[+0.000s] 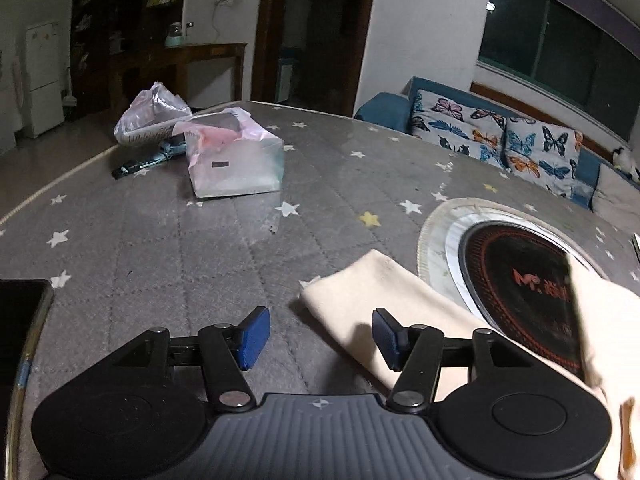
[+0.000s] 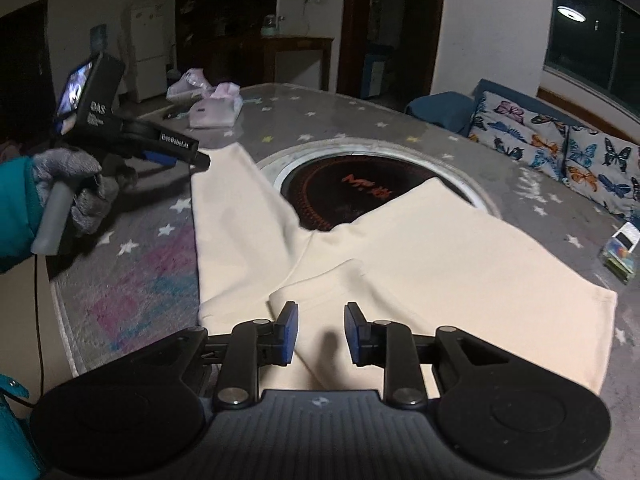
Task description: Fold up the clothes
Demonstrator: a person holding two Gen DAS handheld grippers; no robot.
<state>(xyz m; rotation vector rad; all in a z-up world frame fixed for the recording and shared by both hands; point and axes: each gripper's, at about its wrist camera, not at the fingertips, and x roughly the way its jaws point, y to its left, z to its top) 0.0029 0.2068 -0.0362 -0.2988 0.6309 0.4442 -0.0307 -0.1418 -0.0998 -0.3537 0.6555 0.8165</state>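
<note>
Cream trousers (image 2: 400,248) lie spread on the round tabletop (image 2: 360,128), both legs running up toward 12 and partly covering the dark induction hob (image 2: 340,192) set in the middle; waist end sits nearest the right wrist camera, with a folded-over flap at about 7 o'clock from the hob. Right claw (image 2: 318,332) hovers low over the waist area, jaws apart with a narrow gap, nothing pinched, cloth just underneath. Left claw (image 1: 318,336) is also empty, jaws standing wider; from its own camera the hem of one leg (image 1: 360,292) lies just at 1 o'clock of the tips, right pad over the cloth edge, left pad over bare tabletop cover. In the right view the left claw (image 2: 192,156) shows side-on at 10 o'clock, held by a gloved hand (image 2: 76,192), tip close to the far corner of the left leg; touching or not, can't tell. Step looks like: take the leg end with the left, waist with the right, fold the trousers in half. To do it well: left should drop to the hem corner and bite both layers, not just the top one; right should pin or pinch the waist so the cloth doesn't drag across the hob. Lift low, carry the leg straight over to meet the other leg, edges lined up, then flatten. Phone (image 1: 20,320) at 9 o'clock and plastic bags (image 1: 236,156) at 11 are well apart, no obstruction.
</note>
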